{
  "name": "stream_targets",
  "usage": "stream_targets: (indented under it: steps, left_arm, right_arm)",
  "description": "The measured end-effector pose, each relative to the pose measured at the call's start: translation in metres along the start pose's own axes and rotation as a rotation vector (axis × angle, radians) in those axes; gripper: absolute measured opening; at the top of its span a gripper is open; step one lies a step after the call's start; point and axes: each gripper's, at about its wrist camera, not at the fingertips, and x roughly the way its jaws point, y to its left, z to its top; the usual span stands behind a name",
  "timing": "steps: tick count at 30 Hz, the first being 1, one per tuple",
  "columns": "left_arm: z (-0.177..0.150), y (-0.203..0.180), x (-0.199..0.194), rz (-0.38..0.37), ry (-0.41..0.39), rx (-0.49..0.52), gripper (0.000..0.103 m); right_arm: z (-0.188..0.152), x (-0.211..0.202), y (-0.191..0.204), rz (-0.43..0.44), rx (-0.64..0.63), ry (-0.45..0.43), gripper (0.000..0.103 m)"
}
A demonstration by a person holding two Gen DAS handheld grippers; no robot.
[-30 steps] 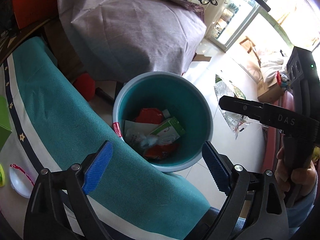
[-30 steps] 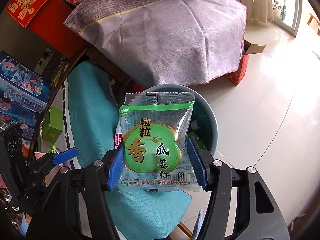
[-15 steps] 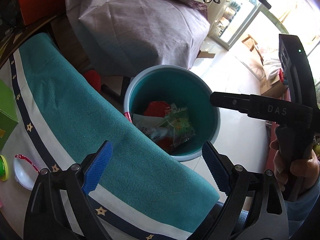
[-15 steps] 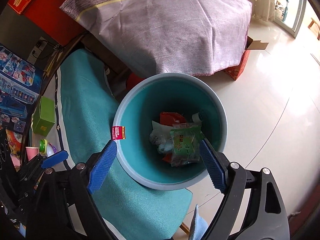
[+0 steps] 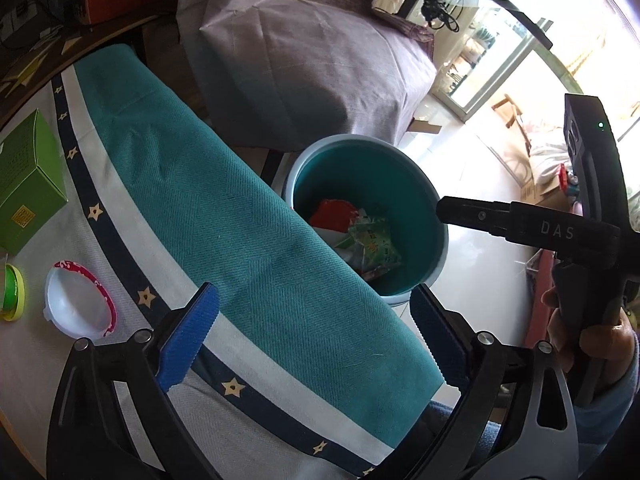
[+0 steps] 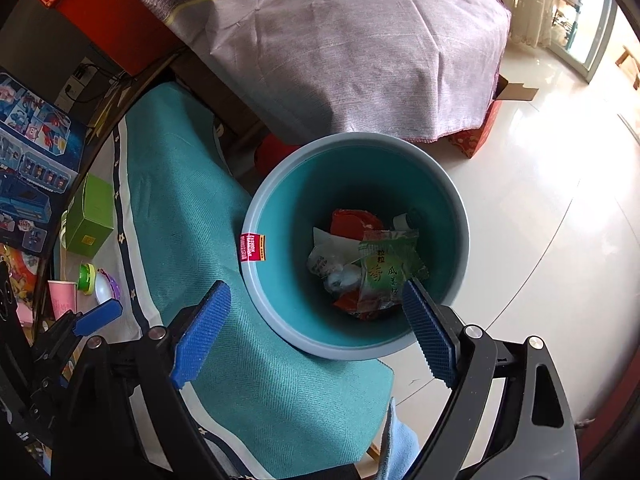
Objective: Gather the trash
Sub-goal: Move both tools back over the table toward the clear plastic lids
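So the green snack packet (image 6: 390,270) is sitting in the teal bin (image 6: 456,248) now, lying on top of the other wrappers — a red one (image 6: 354,218) and some clear crumpled plastic (image 6: 332,258) underneath. The bin stands on the white tile floor (image 6: 540,240), right up against the edge of the counter, which is draped in a teal cloth (image 5: 224,216) with a navy star border. The right claw (image 6: 316,330) hangs over the bin with its blue pads spread wide; its jaws have just been opening and there's nothing between them, the packet is way down below. The left claw (image 5: 316,338) is also wide and empty, its jaws just having opened a touch more, and it's over the cloth edge rather than the bin. Over on the counter's white part there's a green box (image 5: 28,188), a small white bowl with a red rim (image 5: 78,304) and a green lid-looking thing (image 5: 12,292) just beside it — plus a pink cup (image 6: 62,298) in the right view. Behind the bin is something big covered with a lilac sheet (image 6: 360,52).
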Motion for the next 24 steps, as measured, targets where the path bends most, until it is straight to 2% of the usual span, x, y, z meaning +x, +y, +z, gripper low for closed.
stream_targets:
  steps: [10, 24]
  left_arm:
    - [-0.025, 0.050, -0.029, 0.027, -0.034, -0.097, 0.097]
    - [-0.102, 0.168, -0.083, 0.126, -0.095, -0.348, 0.098]
  right_arm:
    - [-0.007, 0.008, 0.062, 0.014, -0.105, 0.040, 0.083]
    - [-0.028, 0.055, 0.207, 0.067, -0.387, 0.145, 0.083]
